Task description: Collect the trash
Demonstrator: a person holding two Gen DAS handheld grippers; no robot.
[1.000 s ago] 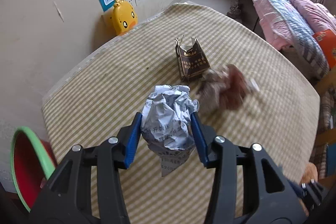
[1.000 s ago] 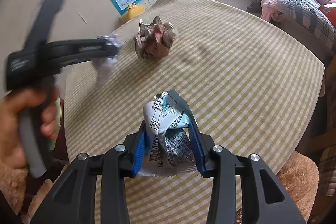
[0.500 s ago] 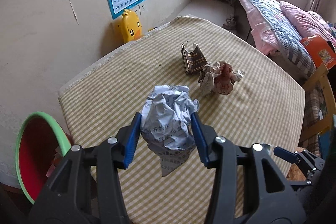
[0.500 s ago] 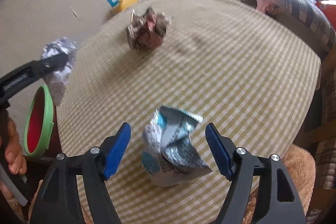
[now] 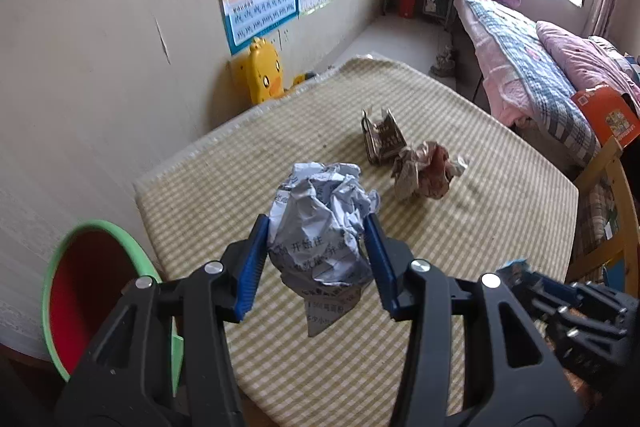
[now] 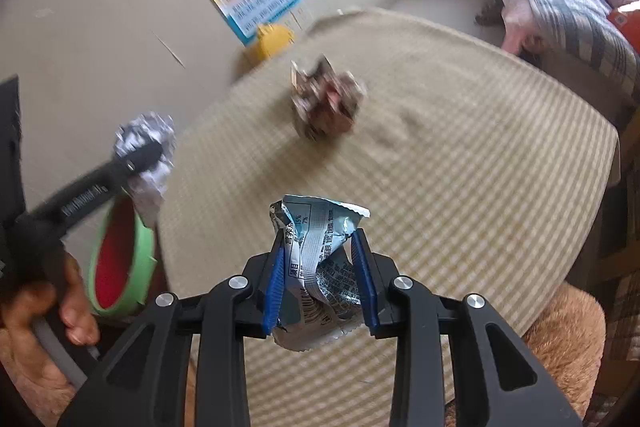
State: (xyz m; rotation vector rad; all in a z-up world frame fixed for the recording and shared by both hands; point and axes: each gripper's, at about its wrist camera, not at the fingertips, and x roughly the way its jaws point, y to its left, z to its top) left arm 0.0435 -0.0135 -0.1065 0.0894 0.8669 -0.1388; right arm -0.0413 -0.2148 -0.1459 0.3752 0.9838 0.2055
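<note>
My left gripper (image 5: 316, 259) is shut on a crumpled white paper ball (image 5: 320, 227) and holds it above the near left corner of the checked table (image 5: 480, 227). My right gripper (image 6: 322, 275) is shut on a crumpled silver-blue wrapper (image 6: 316, 251), lifted over the table's near edge. A brown crumpled paper (image 5: 426, 177) and a torn dark carton (image 5: 382, 141) lie mid-table. A red bin with a green rim (image 5: 86, 291) stands by the table's left corner; it also shows in the right wrist view (image 6: 120, 267), just below the left gripper's paper ball (image 6: 146, 151).
A yellow duck stool (image 5: 264, 75) stands against the wall with posters. A bed (image 5: 540, 67) lies at the right. A wooden chair (image 5: 608, 219) stands at the table's right edge. A tan plush thing (image 6: 560, 339) lies below the near edge.
The left gripper has carried the paper ball leftward toward the bin. The right gripper, open half a second ago around the wrapper, has shut on it again.
</note>
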